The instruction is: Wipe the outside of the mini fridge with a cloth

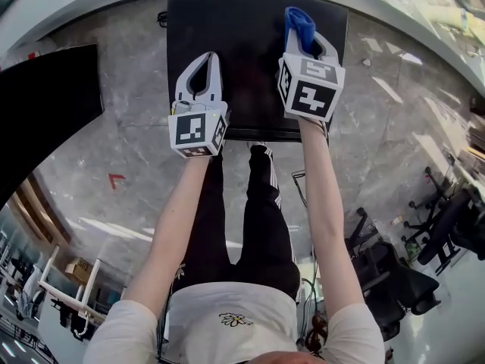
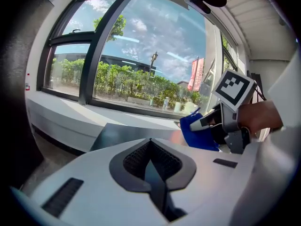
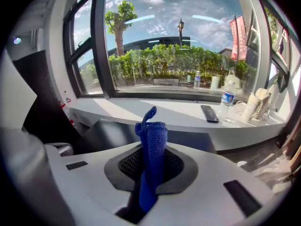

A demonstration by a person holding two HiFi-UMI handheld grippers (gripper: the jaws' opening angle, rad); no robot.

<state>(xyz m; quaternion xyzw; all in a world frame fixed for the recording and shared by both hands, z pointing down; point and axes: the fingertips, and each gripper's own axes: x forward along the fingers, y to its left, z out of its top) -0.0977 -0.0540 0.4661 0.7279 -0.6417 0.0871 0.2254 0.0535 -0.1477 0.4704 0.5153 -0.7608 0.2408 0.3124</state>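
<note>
The black mini fridge (image 1: 250, 51) stands below me, its flat top seen from above. My right gripper (image 1: 307, 40) hovers over the top's right part, shut on a rolled blue cloth (image 1: 300, 23) that sticks out past its jaws; the same blue cloth (image 3: 151, 147) stands up between the jaws in the right gripper view. My left gripper (image 1: 201, 67) hangs over the fridge top's left part, jaws closed with nothing between them. In the left gripper view the blue cloth (image 2: 197, 131) shows beside the right gripper, above the fridge top (image 2: 127, 133).
A grey window ledge (image 3: 188, 114) runs behind the fridge, with a phone (image 3: 209, 113), a water bottle (image 3: 227, 100) and cups on it. A black cabinet (image 1: 42, 105) stands at the left. Office chairs (image 1: 394, 271) sit at the right on the marble floor.
</note>
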